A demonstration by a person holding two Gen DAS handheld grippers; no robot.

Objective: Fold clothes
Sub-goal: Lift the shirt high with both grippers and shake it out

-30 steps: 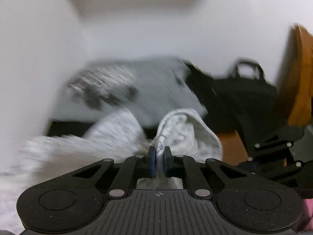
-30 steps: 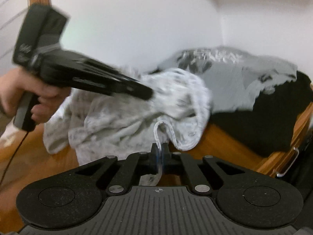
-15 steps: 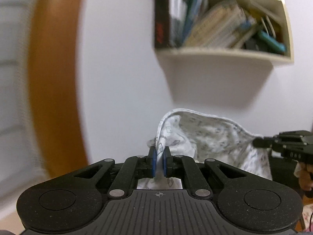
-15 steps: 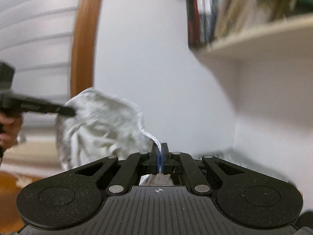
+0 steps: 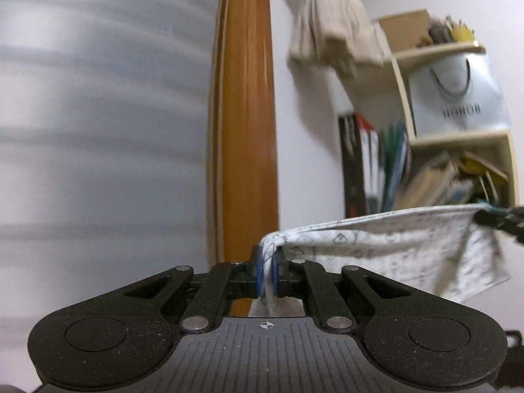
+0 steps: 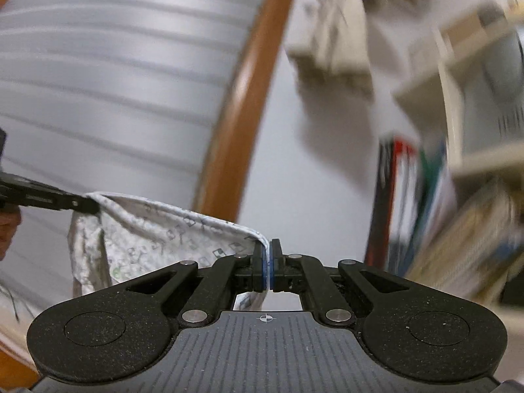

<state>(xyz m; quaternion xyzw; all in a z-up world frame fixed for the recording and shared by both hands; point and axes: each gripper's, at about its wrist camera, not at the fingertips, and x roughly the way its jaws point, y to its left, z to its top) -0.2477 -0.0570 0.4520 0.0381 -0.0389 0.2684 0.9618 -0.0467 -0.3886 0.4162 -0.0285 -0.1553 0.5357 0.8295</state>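
Note:
A white garment with a small grey print (image 5: 393,245) hangs in the air, stretched between my two grippers. My left gripper (image 5: 268,262) is shut on one end of its hemmed edge. My right gripper (image 6: 269,262) is shut on the other end. In the left wrist view the right gripper's tip (image 5: 497,221) holds the cloth at the far right. In the right wrist view the left gripper's tip (image 6: 49,199) holds the garment (image 6: 157,239) at the far left. The cloth's lower part hangs out of sight below.
An orange wooden post (image 5: 244,131) stands upright ahead by a white slatted blind (image 5: 98,131). A wall shelf (image 5: 458,140) with books and a white bag is at the right. A beige cloth (image 5: 330,19) hangs high on the wall.
Both grippers have risen and tilted upward with the garment, away from the clothes pile on the table. The cloth edge between them has gone from slack to stretched nearly straight.

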